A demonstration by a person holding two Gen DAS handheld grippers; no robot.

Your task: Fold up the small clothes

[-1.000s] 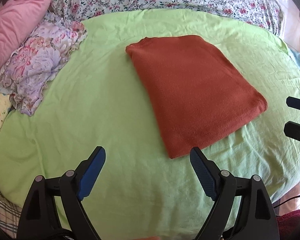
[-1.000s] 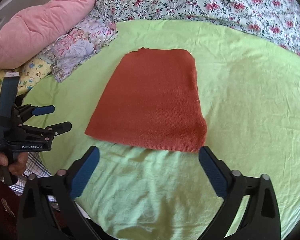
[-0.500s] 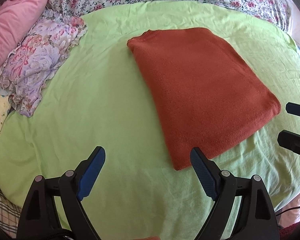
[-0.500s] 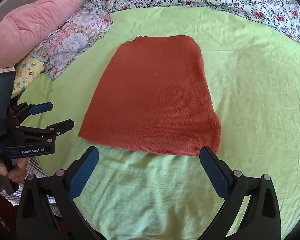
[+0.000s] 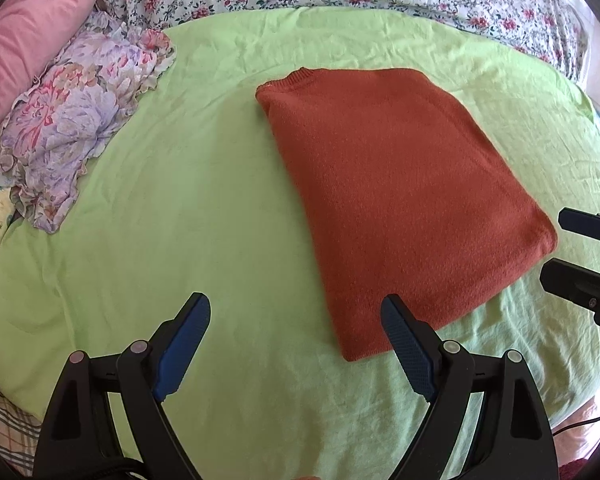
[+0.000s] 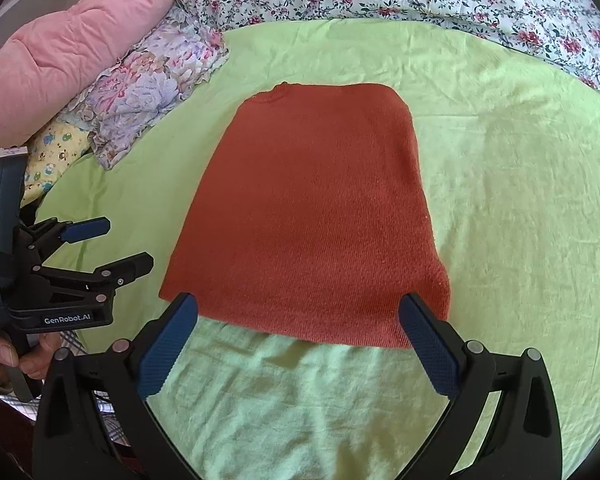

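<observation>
Sweater, folded into a rust rectangle, lay on the green bed sheet, long axis running near to far. Right gripper hung spread and empty at its near hem, nearer than the left gripper, equally spread, off its near-left corner.

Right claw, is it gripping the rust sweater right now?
No, the right claw hangs open with its blue pads spread at the near hem of the rust sweater, clamping nothing.

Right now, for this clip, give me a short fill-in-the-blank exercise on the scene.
1. The rust-red sweater lies folded on a ____ sheet.
2. Both the left tool and the right tool are ____.
3. The pink quilt lies to the sweater's ____.

Missing words: green; open; left
</observation>
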